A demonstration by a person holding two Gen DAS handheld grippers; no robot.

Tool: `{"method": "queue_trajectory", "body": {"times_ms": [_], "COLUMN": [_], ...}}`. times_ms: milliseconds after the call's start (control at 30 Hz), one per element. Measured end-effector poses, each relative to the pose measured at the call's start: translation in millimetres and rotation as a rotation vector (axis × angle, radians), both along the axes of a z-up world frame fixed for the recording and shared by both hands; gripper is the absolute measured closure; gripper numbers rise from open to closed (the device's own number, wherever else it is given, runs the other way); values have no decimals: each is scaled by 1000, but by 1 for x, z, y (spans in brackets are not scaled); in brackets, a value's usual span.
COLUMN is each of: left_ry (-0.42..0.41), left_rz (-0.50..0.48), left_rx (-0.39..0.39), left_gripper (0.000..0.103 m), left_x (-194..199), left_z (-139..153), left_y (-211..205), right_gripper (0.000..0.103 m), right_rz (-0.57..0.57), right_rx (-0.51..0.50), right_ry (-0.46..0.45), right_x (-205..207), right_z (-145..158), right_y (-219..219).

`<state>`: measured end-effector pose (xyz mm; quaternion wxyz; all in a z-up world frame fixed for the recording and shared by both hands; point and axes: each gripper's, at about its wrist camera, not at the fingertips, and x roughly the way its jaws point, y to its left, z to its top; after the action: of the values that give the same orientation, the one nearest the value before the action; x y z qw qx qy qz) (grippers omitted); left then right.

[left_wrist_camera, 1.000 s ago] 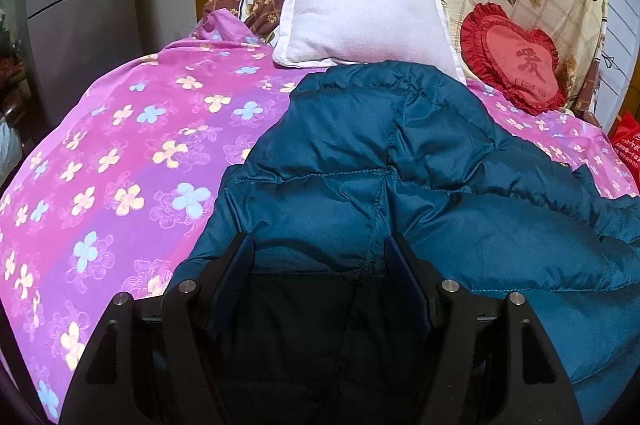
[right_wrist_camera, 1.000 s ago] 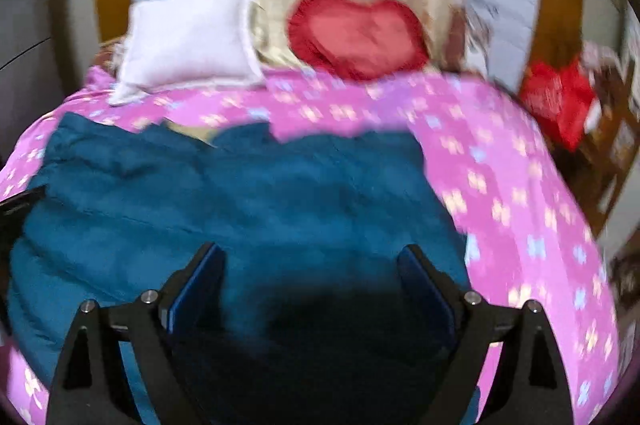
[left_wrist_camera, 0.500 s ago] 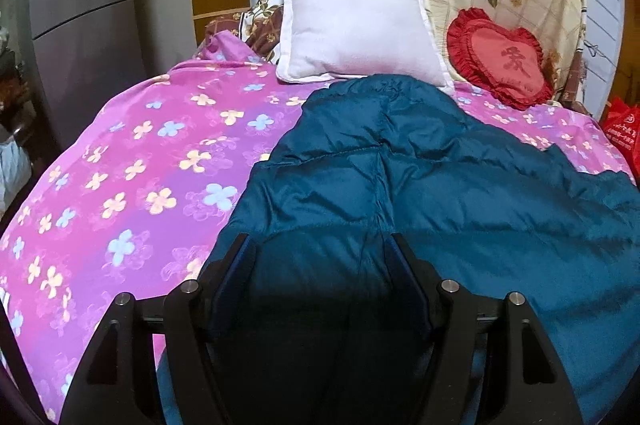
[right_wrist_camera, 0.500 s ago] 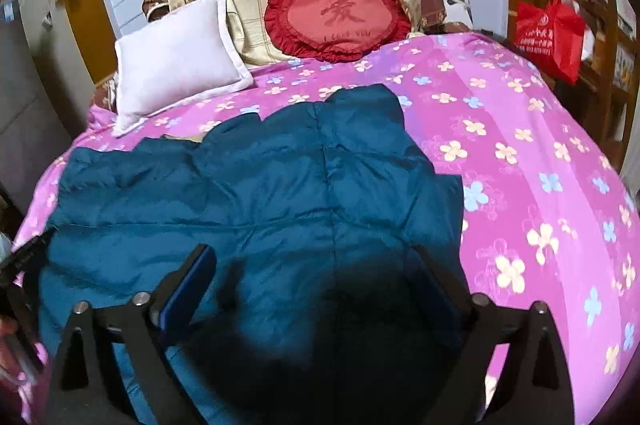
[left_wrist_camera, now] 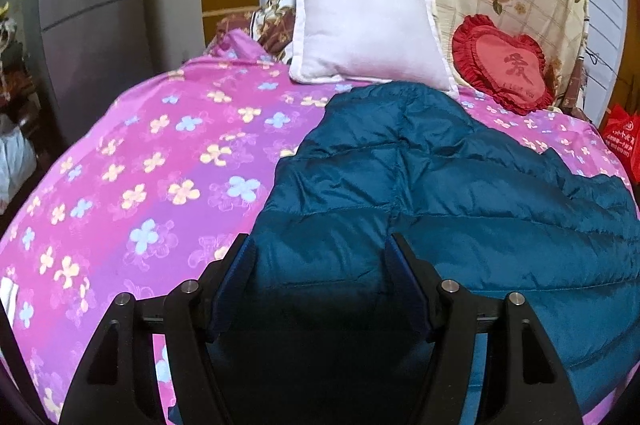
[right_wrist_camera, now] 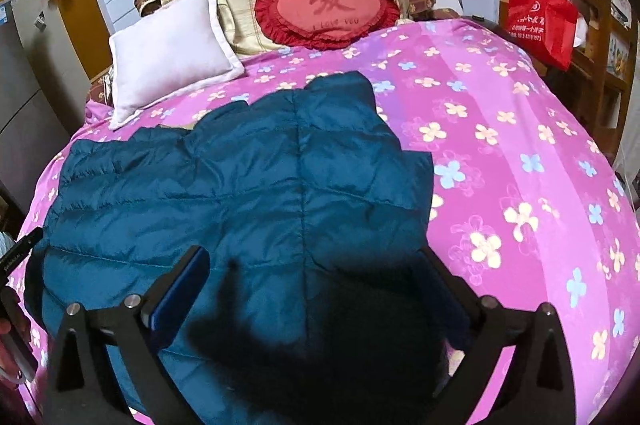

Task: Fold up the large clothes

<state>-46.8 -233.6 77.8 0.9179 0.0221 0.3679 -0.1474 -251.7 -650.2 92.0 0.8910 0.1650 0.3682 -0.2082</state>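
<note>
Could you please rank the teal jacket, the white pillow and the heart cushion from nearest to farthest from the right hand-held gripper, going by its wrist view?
From the right hand-held gripper:
1. Teal jacket, directly beneath the open fingers.
2. White pillow, far left.
3. Heart cushion, at the headboard, slightly farther back.

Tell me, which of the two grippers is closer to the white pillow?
Left, most likely. The left gripper hangs over the teal jacket almost straight below the white pillow. The right gripper sits over the jacket's other side, with the pillow far off to its upper left.
</note>
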Motion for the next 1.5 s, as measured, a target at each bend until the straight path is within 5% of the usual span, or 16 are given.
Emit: {"method": "queue_trajectory", "body": {"times_ms": [300, 733, 933, 1133, 1233, 1367, 1500], "left_ry": [166, 497, 450, 440, 441, 383, 336], "left_rz": [-6, -64, -132, -195, -237, -251, -256], "left_rx": [-116, -375, -315, -273, -295, -294, -270], "left_gripper": [53, 36, 24, 20, 47, 79, 95], "left_x": [33, 74, 75, 78, 73, 62, 49], "left_z": [-15, -56, -54, -55, -53, -42, -22], "left_y": [22, 39, 24, 11, 10, 10, 13], "right_gripper": [0, 0, 0, 0, 4, 34, 56], "right_rz": [-49, -20, 48, 108, 149, 170, 166], "right_rx": [14, 299, 416, 391, 377, 315, 238], "right_ry": [69, 64, 51, 63, 37, 2, -21], "right_x": [12, 32, 42, 49, 51, 45, 36], "right_z": [-12, -50, -69, -69, -67, -54, -35], "right_y": [-31, -86, -100, -90, -78, -61, -47]}}
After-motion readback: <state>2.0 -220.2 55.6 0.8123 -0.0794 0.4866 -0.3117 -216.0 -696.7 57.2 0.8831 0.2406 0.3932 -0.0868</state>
